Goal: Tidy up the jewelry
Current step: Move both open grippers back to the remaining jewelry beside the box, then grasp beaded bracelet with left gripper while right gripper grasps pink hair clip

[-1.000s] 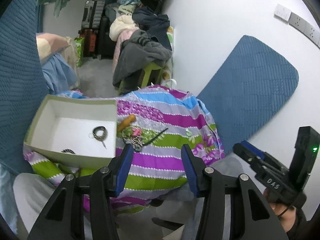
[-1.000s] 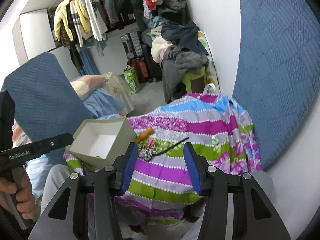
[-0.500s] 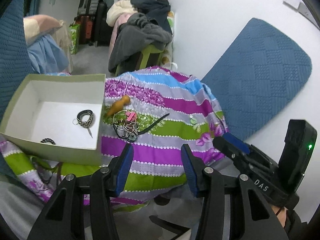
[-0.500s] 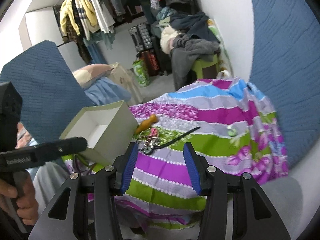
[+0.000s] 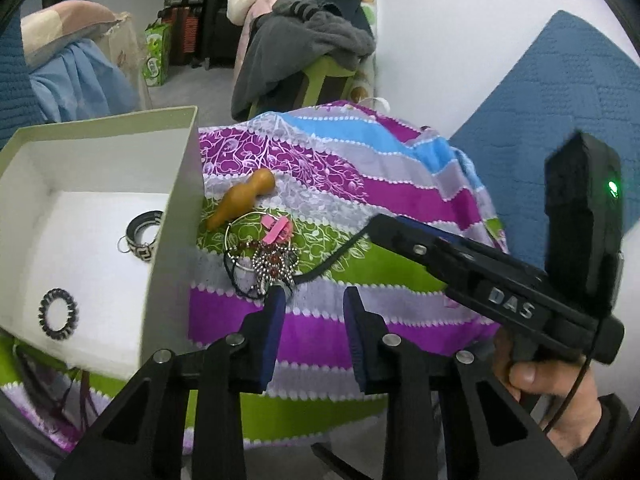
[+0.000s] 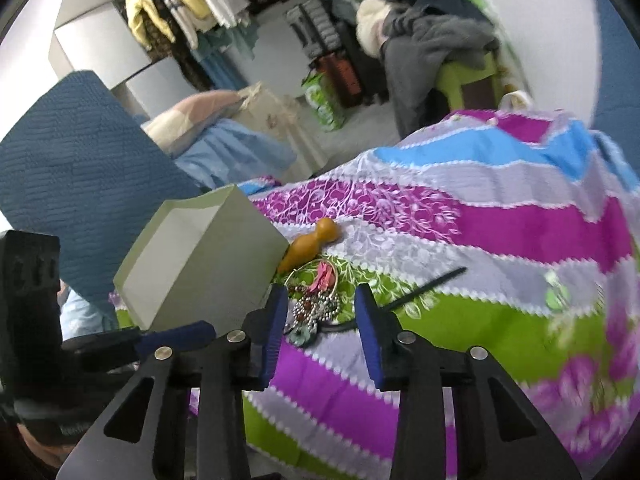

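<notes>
Since one second ago, both grippers have been brought lower and closer to the jewelry, and the right gripper (image 5: 376,230) has been swung in front of the left camera.

The striped cloth (image 5: 360,184) is spread over the desk, and everything sits on it. The open box (image 5: 176,216) is set at the left side of the cloth. Two things are already seen inside it: a black-and-white patterned ring (image 5: 142,234) and a dark coiled hair tie (image 5: 58,313). So part of the job looks done.

More is left outside the box. A tangled pile of jewelry (image 5: 264,258) is lying on the cloth just beside the box wall, with a thin hoop, beads and a dark cord in it. A pink clip (image 5: 276,230) is resting on top of the pile. An orange gourd-shaped charm (image 5: 242,198) is lying next to it, near the box. A long black stick (image 6: 430,286) is stretched out to the right.

The left gripper (image 5: 314,300) is held just short of the pile, with its jaws wide and nothing between them. The right gripper's jaws are wide too, with nothing held, and the pile is seen between them in the right wrist view.

The pile, clip, charm and stick probably need to be put in the box.
</notes>
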`<state>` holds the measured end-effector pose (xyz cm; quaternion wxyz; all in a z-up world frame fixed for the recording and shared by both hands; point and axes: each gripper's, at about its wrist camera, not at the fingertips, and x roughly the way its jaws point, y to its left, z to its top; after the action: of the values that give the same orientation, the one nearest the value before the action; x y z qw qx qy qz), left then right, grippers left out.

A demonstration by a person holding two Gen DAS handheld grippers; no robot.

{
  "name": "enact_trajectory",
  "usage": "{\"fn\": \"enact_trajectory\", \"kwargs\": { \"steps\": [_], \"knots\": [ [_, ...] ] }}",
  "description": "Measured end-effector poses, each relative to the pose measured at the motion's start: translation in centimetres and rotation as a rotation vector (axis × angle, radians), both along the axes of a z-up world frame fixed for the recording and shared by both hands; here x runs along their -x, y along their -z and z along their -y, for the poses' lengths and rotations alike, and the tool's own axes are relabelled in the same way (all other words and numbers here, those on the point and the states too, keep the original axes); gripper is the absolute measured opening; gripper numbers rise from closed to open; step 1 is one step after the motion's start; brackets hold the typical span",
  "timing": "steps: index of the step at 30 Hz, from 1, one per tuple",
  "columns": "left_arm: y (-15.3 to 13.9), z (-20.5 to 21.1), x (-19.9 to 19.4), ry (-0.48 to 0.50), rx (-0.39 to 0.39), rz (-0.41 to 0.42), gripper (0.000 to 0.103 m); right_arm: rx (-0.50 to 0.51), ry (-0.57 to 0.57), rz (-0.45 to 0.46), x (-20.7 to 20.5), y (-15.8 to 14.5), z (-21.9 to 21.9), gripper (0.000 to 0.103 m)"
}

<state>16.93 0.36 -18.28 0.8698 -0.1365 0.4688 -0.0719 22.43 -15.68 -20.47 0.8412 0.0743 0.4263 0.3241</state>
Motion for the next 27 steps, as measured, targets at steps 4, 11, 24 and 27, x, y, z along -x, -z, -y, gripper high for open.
{"fn": "enact_trajectory", "kwargs": {
  "steps": [4,11,24,27],
  "knots": [
    [1.4,0.1,-1.4,-0.033,-0.011,-0.016,0.026,0.016,-0.055,-0.063,-2.8,2.1,-1.4,0.029],
    [3.5,0.1,-3.3,-0.093,-0.053,-0.035,0.024,0.044,-0.123,-0.12,-4.9,4.3,-3.6,0.026],
    [5.7,0.7,-4.5,-0.142,-0.112,-0.061,0.024,0.044,-0.181,-0.208,-7.2,6.6,-5.6,0.018],
    [5.8,0.5,-4.6,-0.151,-0.093,-0.069,0.022,0.016,-0.177,-0.237,-7.4,6.9,-5.5,0.013]
  ]
}}
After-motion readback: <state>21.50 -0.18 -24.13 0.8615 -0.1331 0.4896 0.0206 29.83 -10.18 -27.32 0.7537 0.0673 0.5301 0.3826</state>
